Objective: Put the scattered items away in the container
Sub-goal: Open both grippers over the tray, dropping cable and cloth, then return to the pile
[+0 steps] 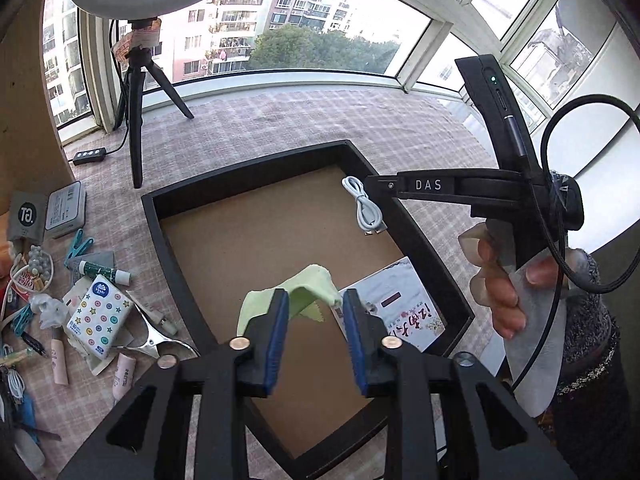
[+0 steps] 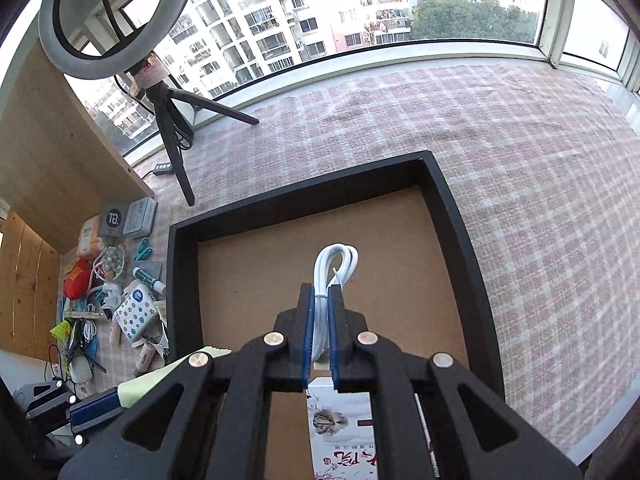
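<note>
Left gripper (image 1: 316, 300) stands with its jaws well apart at the lower middle of my frame, a pale green cloth (image 1: 298, 294) draped loose between them above the black tray (image 1: 154, 216). Right gripper (image 2: 320, 292) is nearly closed, pads pressing a coiled white cable (image 2: 334, 264) over the tray's brown floor, mid-frame.

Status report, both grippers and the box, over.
Left gripper open over black box, pale green cloth dropping. Right gripper pinching coiled white cable above box. Nothing blocking.
</note>
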{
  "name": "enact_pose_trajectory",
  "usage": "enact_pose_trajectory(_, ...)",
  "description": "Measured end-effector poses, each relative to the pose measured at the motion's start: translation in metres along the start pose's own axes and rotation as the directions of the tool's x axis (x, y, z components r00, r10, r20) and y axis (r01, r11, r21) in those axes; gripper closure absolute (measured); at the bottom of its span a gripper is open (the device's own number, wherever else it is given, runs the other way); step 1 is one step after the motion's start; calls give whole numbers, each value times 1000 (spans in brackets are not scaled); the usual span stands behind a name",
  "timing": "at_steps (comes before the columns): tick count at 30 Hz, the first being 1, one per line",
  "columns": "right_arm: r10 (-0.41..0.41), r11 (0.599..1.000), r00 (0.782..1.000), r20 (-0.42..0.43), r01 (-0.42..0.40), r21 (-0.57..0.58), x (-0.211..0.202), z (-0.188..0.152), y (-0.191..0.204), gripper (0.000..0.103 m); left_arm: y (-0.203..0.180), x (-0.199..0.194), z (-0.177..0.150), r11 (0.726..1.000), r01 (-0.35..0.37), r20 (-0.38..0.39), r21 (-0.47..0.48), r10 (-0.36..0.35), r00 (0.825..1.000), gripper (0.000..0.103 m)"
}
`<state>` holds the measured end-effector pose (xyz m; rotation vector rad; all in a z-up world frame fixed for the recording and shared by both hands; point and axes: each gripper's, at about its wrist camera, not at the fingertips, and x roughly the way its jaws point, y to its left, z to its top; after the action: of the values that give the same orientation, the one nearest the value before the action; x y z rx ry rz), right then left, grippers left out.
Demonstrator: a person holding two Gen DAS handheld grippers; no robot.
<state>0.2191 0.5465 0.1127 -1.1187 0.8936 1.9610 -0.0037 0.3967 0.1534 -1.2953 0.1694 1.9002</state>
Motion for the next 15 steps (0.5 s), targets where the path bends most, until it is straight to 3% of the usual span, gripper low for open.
enact_pose_trajectory(1,-25,1000,1000,9,25,0,-2,-1,-1,79,-3,0,-2,1000,-5,7,4,5,1000,39)
enact_pose_trajectory(2,-42,999,999,23,42,-6,-3,-1,0,69,-4,1,-3,1000,-8,12,14,8,1000,40)
enact_pose_trajectory(3,-50,999,998,36,51,-11,-5,-2,0,66,-6,1,-5,999,-16,12,27,16,1000,40)
enact_pose_trajectory(6,-52,998,998,45,53,-20,-6,-3,3,64,-3,2,-9,998,-47,7,49,47,999,40)
enact_pose_trajectory(15,2,998,1000,17,-1,-67,6,-7,31,64,37,-7,-18,992,-123,17,-21,124,992,40)
